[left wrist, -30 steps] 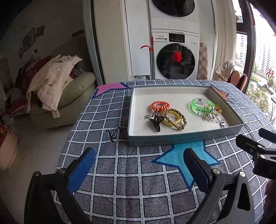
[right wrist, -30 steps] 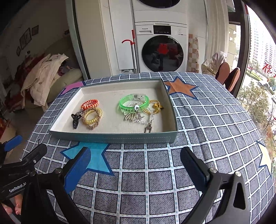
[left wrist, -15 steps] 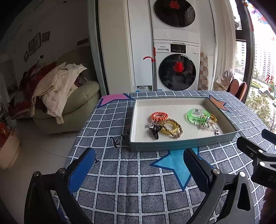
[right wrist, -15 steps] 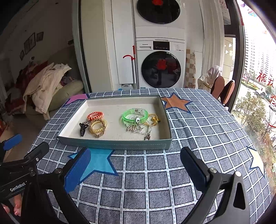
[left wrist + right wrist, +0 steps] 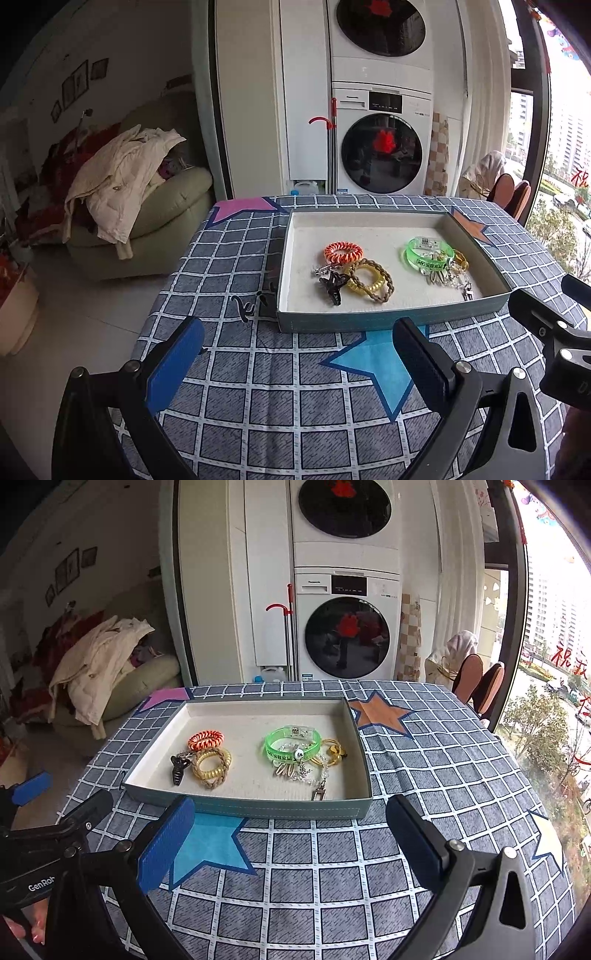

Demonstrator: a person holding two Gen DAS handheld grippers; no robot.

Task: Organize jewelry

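- While both grippers hover over the near part of the grid-patterned grey tablecloth (image 5: 332,886), the left gripper (image 5: 299,354) has its jaws spread wide and holds nothing, and the right gripper (image 5: 288,830) is likewise wide apart and empty.
- The shallow grey-green cardboard tray (image 5: 258,806) sits past the fingertips of both, at the middle of the table, its near wall just beyond a blue star printed on the cloth.
- In the tray's left half lie an orange spiral hair tie (image 5: 206,739), a yellow spiral hair tie ringed by a braided tan cord (image 5: 212,766) and a small black hair claw (image 5: 178,768), all touching or nearly so.
- In the right half a translucent green plastic bangle (image 5: 291,744) rests over a silver beaded chain with a clasp (image 5: 314,779), with a gold-coloured piece (image 5: 332,753) just beside them; how far these are tangled I cannot tell.
- Left of the tray, a few small dark items (image 5: 255,299) lie on the cloth; they are too small to identify.
- With everything in the tray and no gripper closed, I judge the task is near its end, or between picks.
- A further move would call for one gripper to advance to the loose dark items at the left and lower an open jaw around a single piece.
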